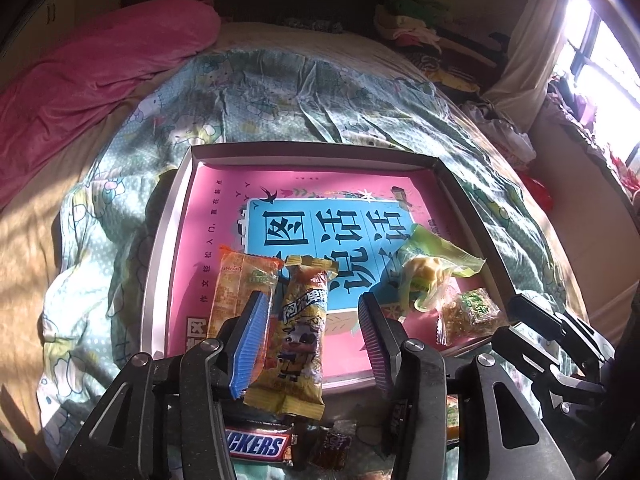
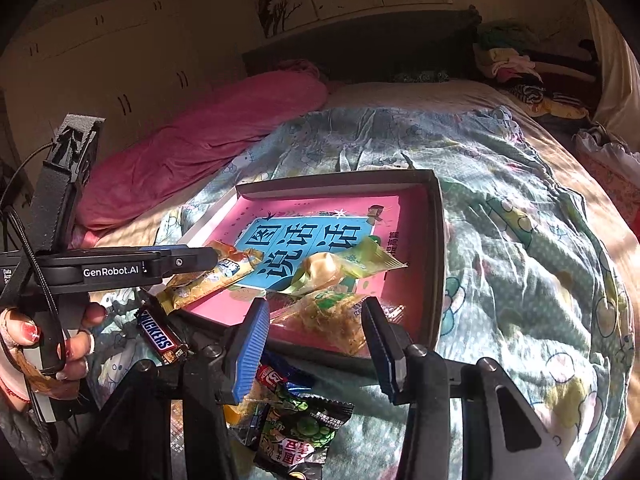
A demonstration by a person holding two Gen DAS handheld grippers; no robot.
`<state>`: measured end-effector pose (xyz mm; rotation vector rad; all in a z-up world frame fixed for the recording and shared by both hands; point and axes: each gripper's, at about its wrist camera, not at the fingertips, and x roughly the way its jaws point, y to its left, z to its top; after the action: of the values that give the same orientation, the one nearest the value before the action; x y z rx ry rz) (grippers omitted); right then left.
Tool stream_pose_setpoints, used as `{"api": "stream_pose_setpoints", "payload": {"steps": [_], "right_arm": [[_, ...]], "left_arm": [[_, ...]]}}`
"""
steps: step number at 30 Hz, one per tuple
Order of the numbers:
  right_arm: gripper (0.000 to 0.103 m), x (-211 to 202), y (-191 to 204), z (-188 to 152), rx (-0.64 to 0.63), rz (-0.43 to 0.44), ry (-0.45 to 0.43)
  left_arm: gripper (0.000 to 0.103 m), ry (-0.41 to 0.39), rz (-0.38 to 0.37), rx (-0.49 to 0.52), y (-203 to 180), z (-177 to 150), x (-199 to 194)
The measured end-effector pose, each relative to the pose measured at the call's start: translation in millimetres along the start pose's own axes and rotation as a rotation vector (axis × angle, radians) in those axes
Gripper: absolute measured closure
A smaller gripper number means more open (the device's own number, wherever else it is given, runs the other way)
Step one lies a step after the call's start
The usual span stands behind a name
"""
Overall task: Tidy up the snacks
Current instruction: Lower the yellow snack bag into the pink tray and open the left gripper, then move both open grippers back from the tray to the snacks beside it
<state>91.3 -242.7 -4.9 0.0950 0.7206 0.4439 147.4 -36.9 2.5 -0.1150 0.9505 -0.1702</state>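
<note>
A shallow grey tray (image 1: 158, 264) with a pink and blue book cover as its floor lies on the bed. My left gripper (image 1: 310, 320) is open, its jaws on either side of a yellow snack pack (image 1: 302, 332) that overhangs the tray's near edge. An orange pack (image 1: 236, 292), a green pack (image 1: 434, 268) and a clear pack (image 1: 472, 314) lie in the tray. My right gripper (image 2: 316, 336) is open over the clear pack (image 2: 332, 316). A Snickers bar (image 2: 158, 336) and a green pea pack (image 2: 304, 436) lie on the quilt in front of the tray (image 2: 438, 248).
A pale green cartoon quilt (image 1: 304, 96) covers the bed. A pink blanket (image 1: 92, 80) lies at the left. Clothes (image 1: 416, 28) are piled at the headboard. A window (image 1: 596, 64) is at the right. A small dark candy (image 1: 334, 446) lies by the Snickers bar (image 1: 260, 446).
</note>
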Motion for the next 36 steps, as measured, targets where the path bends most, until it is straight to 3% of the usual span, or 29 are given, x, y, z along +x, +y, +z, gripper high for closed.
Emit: {"api": "stream_pose_setpoints", "payload": {"steps": [6, 10, 21, 36], "right_arm": [[0.055, -6.5, 0.5, 2.5, -0.003, -0.008, -0.031], [0.048, -11.6, 1.2, 4.6, -0.002, -0.010, -0.058], [0.042, -19.1, 1.2, 8.1, -0.011, -0.040, -0.096], [0.040, -35.0, 0.5, 8.0, -0.007, -0.033, -0.136]], "left_arm": [[0.050, -0.020, -0.001, -0.004, 1.4, -1.7, -8.4], [0.048, -0.025, -0.002, -0.013, 4.2, -3.3, -13.3], [0.044, -0.059, -0.010, -0.027, 12.3, -10.8, -35.6], [0.044, -0.056, -0.015, 0.002, 15.5, -28.1, -54.0]]}}
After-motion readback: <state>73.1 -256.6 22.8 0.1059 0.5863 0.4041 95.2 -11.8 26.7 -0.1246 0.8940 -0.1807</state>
